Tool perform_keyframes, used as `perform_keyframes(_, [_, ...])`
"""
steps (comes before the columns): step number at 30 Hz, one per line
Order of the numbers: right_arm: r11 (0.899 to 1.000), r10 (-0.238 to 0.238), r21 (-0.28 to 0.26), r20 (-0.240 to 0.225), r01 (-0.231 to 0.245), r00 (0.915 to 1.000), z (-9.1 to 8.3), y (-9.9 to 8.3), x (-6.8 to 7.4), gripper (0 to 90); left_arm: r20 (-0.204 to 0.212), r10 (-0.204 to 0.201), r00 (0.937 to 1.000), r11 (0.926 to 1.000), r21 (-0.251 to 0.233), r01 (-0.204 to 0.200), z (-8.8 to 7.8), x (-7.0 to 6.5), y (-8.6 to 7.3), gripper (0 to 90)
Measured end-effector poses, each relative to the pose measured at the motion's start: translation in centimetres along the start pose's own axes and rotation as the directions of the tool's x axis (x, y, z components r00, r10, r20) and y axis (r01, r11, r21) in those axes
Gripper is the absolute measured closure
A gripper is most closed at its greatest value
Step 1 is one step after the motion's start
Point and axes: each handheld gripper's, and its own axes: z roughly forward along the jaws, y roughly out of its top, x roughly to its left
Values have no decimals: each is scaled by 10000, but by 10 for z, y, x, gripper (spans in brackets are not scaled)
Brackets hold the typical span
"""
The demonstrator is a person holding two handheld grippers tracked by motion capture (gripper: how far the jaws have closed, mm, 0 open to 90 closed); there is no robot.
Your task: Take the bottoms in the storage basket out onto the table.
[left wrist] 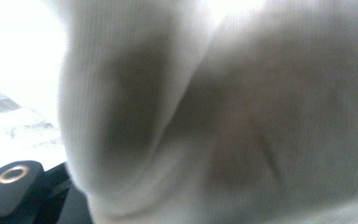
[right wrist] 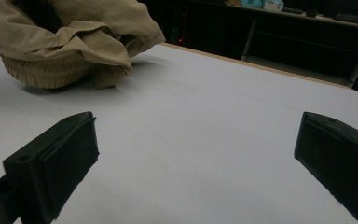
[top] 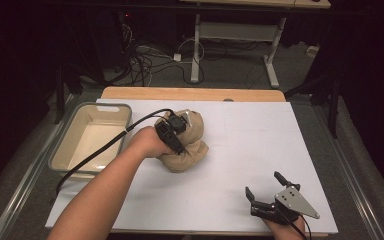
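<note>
Two grippers, one garment: the tan bundled garment (top: 182, 142) lies pressed right against the left gripper (top: 172, 131), whose jaws are buried in cloth, so their spread is unreadable. The right gripper (top: 272, 192) sits well apart, jaws wide and empty, the bundle ahead to their left.

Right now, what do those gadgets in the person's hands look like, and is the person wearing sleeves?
Both are black hand-held tools. The right gripper has two blocky black jaws and a grey three-cornered plate with small holes on top. The left gripper trails a black cable past the tray; close up, one part of it bears a copper-coloured ring. The forearms are bare, with no sleeves in sight.
</note>
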Motion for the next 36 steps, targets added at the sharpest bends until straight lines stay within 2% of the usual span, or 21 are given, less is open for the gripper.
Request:
perform_keyframes(4, [10000, 26, 21, -13, -26, 10000, 0, 0, 1, 4, 8, 99, 10000, 9996, -279, -99, 8, -2, 0, 542])
perform_keyframes(9, [10000, -9, 60, -11, 9, 10000, 1, -1, 0, 4, 120, 252, 9996, 9986, -472, -246, 15, -3, 1, 494])
perform_keyframes(14, [9999, -61, 88, -13, 61, 10000, 1, -1, 1, 4, 274, 86, 9996, 9977, -674, -67, 24, -2, 1, 413])
perform_keyframes(17, [9999, -66, 89, -5, 66, 10000, 1, -1, 1, 4, 334, 64, 9994, 9972, -752, -39, 29, -2, 0, 335])
perform_keyframes(21, [9999, -37, 100, -4, 37, 10000, 2, -1, 1, 4, 319, 71, 9995, 9979, -641, -50, 35, -3, 2, 270])
perform_keyframes(25, [10000, -41, 85, 6, 41, 10000, 2, -1, 1, 4, 364, 64, 9993, 9982, -605, -42, 40, -3, 3, 146])
perform_keyframes(26, [10000, -39, 85, 12, 39, 10000, 2, -1, 0, 4, 384, -57, 9992, 9981, -609, 80, 42, -4, 3, 131])
perform_keyframes(31, [10000, -42, 88, -23, 42, 10000, 2, -1, 0, 4, 358, -101, 9993, 9981, -612, 123, 48, -3, 5, 11])
perform_keyframes(36, [10000, -30, 92, -3, 30, 10000, 2, -1, 0, 4, 264, -108, 9996, 9984, -545, 122, 50, -2, 5, 0])
